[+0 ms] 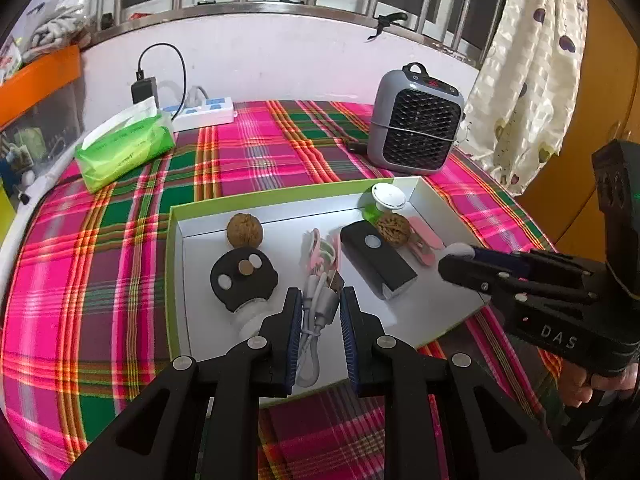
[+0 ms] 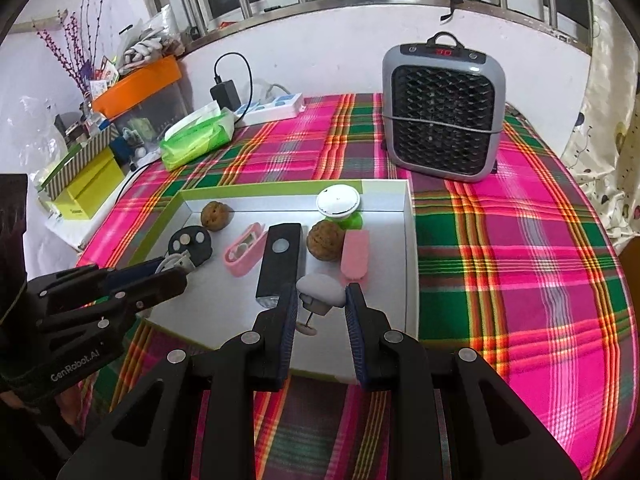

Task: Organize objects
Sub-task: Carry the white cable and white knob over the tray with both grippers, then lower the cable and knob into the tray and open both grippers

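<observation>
Left wrist view, from the left edge: a green tissue pack (image 1: 126, 148) lies upper left on the plaid cloth (image 1: 92, 280). At centre sits the white tray (image 1: 436, 312), holding a walnut (image 1: 245, 230), a black disc (image 1: 244, 279), a pink case (image 1: 320, 250), a black box (image 1: 378, 266) and a second walnut (image 1: 394, 229). The left gripper (image 1: 320, 312) is at lower centre, its fingers apart with a grey cable (image 1: 318, 316) lying between them; I cannot tell if they touch it. A grey heater (image 1: 416, 128) stands upper right. The right gripper (image 2: 320, 300), lower centre in the right wrist view, is clamped on a small grey mushroom-shaped object (image 2: 322, 290) above the tray's near edge.
</observation>
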Demonstrator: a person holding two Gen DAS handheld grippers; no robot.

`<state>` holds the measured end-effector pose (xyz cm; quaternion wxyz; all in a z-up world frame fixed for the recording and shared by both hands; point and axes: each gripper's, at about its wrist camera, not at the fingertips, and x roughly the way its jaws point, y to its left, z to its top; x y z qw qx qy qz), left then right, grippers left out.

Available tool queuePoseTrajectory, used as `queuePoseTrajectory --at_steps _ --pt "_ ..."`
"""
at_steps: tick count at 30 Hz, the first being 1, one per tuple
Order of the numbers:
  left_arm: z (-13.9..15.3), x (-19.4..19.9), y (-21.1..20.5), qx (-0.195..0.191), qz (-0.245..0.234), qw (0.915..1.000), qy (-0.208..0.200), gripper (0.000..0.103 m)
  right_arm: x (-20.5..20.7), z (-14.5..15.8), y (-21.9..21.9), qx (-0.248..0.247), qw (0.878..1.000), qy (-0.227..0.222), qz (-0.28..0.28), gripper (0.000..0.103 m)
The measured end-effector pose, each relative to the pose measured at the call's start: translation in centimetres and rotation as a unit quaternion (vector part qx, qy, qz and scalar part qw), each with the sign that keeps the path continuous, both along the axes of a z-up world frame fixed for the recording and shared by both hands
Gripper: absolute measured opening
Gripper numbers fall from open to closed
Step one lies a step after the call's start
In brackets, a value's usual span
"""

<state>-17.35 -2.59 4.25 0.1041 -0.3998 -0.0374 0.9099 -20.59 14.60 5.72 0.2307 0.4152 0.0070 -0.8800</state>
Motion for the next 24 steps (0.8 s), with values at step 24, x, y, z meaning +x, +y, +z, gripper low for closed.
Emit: queuePoseTrajectory --at_steps 24 --pt "-1.9 -2.4 0.5 -0.007 -0.004 0.9995 -0.029 0.017 -2.4 -1.8 -0.6 0.032 0.999 -0.017 -0.004 0.026"
